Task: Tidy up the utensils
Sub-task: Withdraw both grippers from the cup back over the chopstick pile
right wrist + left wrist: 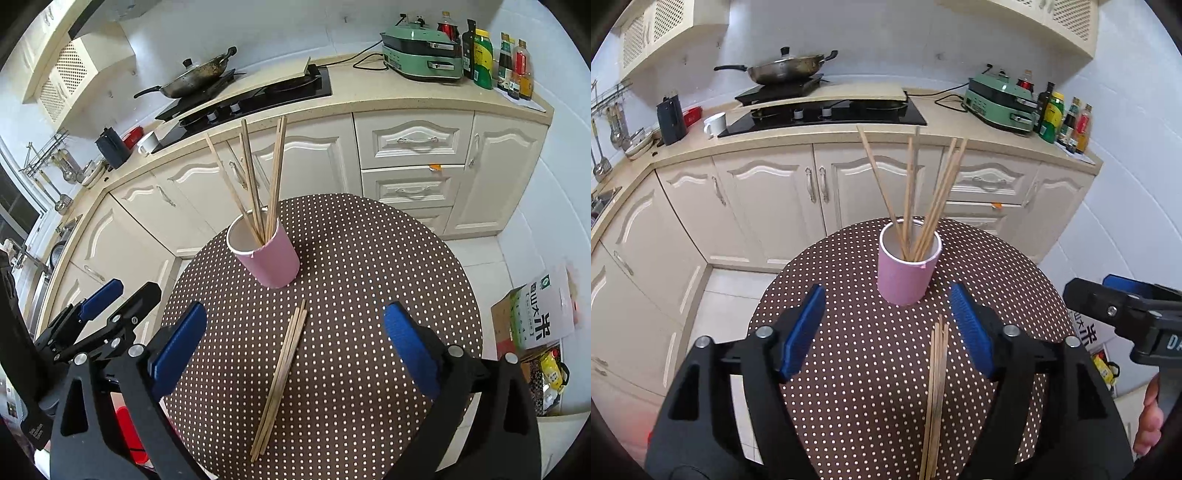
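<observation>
Looking across the round polka-dot bench (369,258) left to right: left tool (888,325) hangs spread wide, holding nothing. One pink cup (267,254) stands upright near the middle with about six thin bamboo chopsticks (258,177) fanned out of it. Just in front, roughly four more loose chopsticks (282,376) lie bunched flat, tips toward the cup. Right tool (295,347) is spread too, empty, straddling that bundle.

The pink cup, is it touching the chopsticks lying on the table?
Apart. The right wrist view shows dotted tablecloth between the pink cup and the loose chopsticks.
</observation>
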A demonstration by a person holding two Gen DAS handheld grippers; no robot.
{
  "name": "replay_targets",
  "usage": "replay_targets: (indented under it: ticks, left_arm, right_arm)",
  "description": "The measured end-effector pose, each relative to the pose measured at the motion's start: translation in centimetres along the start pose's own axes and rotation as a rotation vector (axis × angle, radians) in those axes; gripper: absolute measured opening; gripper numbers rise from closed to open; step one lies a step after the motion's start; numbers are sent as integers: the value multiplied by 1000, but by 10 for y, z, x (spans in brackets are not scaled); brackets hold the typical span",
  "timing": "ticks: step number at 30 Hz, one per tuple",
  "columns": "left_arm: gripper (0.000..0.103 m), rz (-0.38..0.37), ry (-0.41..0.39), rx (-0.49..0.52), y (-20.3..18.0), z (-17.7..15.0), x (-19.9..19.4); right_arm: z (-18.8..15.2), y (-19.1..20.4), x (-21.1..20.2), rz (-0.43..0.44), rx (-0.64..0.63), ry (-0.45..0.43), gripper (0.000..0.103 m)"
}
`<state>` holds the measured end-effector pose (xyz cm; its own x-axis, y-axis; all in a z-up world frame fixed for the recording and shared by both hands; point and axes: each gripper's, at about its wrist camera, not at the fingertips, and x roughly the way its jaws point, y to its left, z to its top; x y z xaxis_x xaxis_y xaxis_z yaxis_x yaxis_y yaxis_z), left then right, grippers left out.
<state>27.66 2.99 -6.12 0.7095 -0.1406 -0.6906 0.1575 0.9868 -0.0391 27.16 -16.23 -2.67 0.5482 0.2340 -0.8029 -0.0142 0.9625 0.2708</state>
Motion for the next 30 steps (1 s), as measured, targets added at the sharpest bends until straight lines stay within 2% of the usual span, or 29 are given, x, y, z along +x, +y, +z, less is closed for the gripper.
replay_targets:
  ticks: [12,21,27,30]
  left_arm:
    - [79,11,52,30,-6,-24,-12]
    - [81,6,139,31,-1,-45,2]
    - [81,7,162,6,6,-59,14]
    - [81,-16,157,-10,12,-63,20]
  right_arm:
    - [-20,-5,4,-6,0,58,95]
    - [-42,-12,29,-44,23,156,95]
    - [-54,-15,47,-74,38,204,95]
    - [-59,-16,56,-86,44,213,95]
